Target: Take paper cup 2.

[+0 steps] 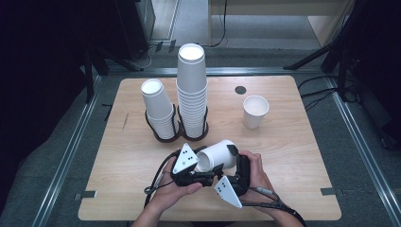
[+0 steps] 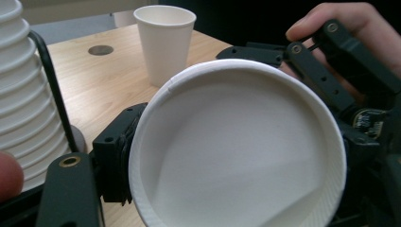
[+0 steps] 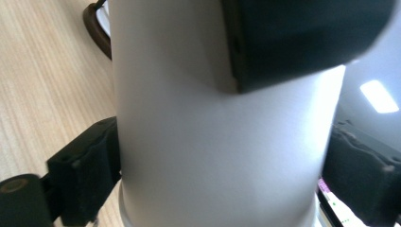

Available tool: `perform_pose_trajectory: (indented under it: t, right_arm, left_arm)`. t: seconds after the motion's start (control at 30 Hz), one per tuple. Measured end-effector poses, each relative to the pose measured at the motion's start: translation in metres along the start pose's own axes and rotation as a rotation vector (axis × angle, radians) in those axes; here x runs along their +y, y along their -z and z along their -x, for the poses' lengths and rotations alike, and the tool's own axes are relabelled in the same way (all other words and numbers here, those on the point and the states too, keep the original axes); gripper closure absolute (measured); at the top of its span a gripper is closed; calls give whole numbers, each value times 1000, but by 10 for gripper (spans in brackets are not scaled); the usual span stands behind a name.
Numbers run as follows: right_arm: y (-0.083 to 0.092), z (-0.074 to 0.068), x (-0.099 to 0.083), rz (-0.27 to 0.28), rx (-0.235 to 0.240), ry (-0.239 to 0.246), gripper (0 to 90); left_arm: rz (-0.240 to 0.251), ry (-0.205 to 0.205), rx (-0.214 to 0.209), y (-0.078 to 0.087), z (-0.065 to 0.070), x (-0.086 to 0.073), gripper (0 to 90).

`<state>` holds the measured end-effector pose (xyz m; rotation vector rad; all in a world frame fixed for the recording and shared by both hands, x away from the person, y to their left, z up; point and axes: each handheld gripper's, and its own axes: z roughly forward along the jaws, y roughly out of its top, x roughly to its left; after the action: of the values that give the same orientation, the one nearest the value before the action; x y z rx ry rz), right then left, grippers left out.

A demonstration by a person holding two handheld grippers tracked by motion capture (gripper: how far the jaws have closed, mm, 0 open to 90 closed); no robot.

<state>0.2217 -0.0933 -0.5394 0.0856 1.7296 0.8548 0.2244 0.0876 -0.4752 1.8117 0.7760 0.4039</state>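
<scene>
no readable text, label, brand or number on any item; paper cups plain white, table bare wood

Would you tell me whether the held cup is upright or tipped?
Tipped: the cup lies sideways above the table, mouth facing the person.

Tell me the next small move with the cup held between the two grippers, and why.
Probably ease the right gripper off the cup. The cup lies on its side above the table, the left gripper looks clamped on its rim, and the right one's pads sit at its wall. With one firm hold, the left could then carry it on alone, perhaps to stand by the lone cup.
</scene>
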Motion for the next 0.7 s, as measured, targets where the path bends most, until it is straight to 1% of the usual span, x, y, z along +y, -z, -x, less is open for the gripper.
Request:
perform_pose_trajectory:
  t: [0.03,0.07,0.1,0.13,0.17,0.27,0.33,0.47,0.53,0.6,0.63,0.67,0.7]
  right_arm:
    - [0,0,-1,-3,7,0,47]
    - [0,0,-1,0,6,-1,38]
    - [0,1,-1,-1,7,-5,25]
    - [0,1,-1,-7,18,-20,18]
    - [0,2,-1,-4,15,-22,14]
    - [1,4,-1,0,22,-30,0]
    - [2,5,0,3,27,-36,0]
    - [4,7,0,9,31,-46,0]
    - [6,9,1,8,29,-51,0]
    - [8,12,1,8,31,-66,0]
    - [10,13,2,10,30,-69,0]
    - [11,15,2,15,27,-73,0]
    - [12,16,3,14,29,-84,0]
  left_arm:
    - [1,0,-11,0,-1,0,222]
    - [3,4,-6,1,-2,-1,222]
    - [8,9,10,1,-4,-1,222]
    - [13,19,10,1,-5,-1,223]
    - [17,25,4,1,-7,-1,223]
    - [20,10,29,1,-10,-4,223]
    - [30,6,50,0,-10,-5,223]
    - [70,9,71,1,-11,-6,223]
    - [78,9,79,1,-12,-6,223]
    - [90,20,77,2,-14,-7,223]
    - [89,22,82,2,-14,-7,223]
    - [94,25,96,2,-15,-7,223]
    - [97,26,103,2,-15,-8,223]
